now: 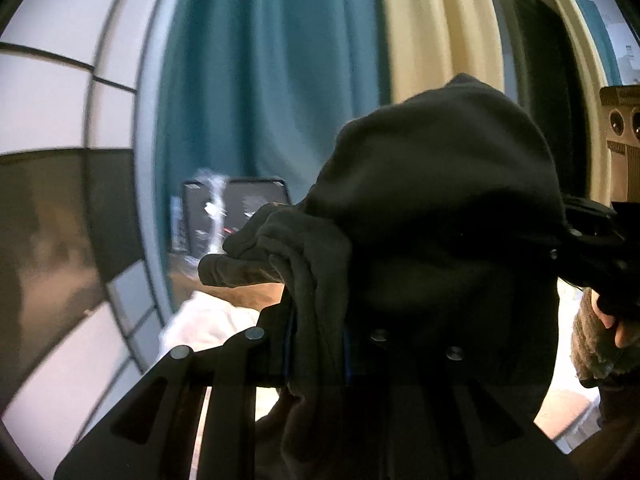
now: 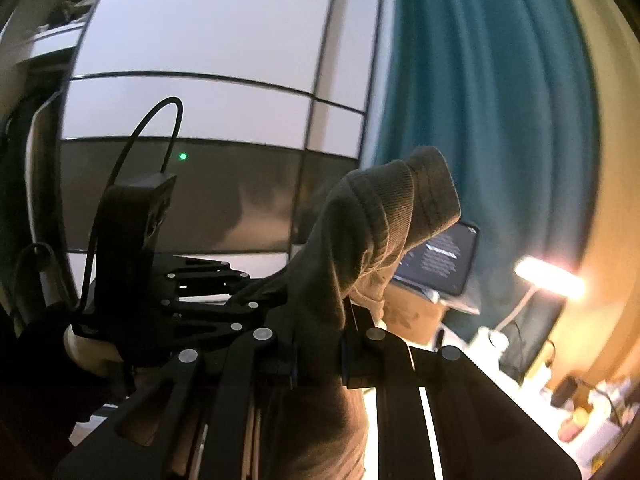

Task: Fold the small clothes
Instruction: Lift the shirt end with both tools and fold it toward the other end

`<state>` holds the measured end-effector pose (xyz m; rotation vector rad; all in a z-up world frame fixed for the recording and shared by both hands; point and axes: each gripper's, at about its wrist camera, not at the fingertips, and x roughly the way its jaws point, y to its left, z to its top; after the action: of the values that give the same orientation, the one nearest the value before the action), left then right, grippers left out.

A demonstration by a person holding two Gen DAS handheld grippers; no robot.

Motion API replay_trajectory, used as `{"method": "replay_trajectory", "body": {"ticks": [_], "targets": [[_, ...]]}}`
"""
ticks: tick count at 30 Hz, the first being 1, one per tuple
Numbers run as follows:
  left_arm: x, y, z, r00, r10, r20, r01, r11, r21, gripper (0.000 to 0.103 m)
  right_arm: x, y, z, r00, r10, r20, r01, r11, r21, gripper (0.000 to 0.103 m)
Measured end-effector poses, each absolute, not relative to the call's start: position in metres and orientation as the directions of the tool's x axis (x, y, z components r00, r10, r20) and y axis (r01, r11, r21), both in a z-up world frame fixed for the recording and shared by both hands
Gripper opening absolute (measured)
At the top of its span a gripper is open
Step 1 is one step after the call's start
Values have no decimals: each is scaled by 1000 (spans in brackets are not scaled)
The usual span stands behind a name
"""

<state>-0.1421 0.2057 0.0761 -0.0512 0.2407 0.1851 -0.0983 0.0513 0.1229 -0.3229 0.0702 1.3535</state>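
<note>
The dark garment (image 1: pixel 432 208) is up in the air, well off any surface, bunched between both tools. In the left wrist view it balloons right in front of the lens, its folded edge pinched at the left tool (image 1: pixel 316 344), whose jaws stand nearly closed on the cloth. A thick fold spills out to the left of the grip and the rest hangs down past the linkage.

Over to the right wrist view: the right tool (image 2: pixel 318 356) is almost shut too, clamping a ribbed, cuff-like end of the garment (image 2: pixel 384 220), which stands up above the jaws and droops over to the right. Below the grip the fabric trails down out of frame.

Hard to read plenty here. The garment's full shape is hidden by its own bulk, its lower part is cut off, and the pads themselves are buried in cloth. The background smears with blur: a teal curtain (image 2: pixel 492 100), a glowing lamp (image 2: pixel 548 280), a dark screen (image 2: pixel 444 260) behind.

Each tool shows in the other's view, close alongside. The person's right hand (image 1: pixel 616 320), in a fuzzy sleeve (image 1: pixel 592 344), grips its handle at the far right edge, both tools pointing roughly level.
</note>
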Motion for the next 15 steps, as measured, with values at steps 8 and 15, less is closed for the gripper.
{"method": "replay_trajectory", "body": {"ticks": [8,15], "targets": [[-152,211,95,947,230,-226,-230,973,28,16,-100,61,137,175,969,-172,-975,147,-165,15],[-80,224,49,918,123,-377,-133,991,-1,16,-48,62,93,273,924,-267,-962,255,-103,15]]}}
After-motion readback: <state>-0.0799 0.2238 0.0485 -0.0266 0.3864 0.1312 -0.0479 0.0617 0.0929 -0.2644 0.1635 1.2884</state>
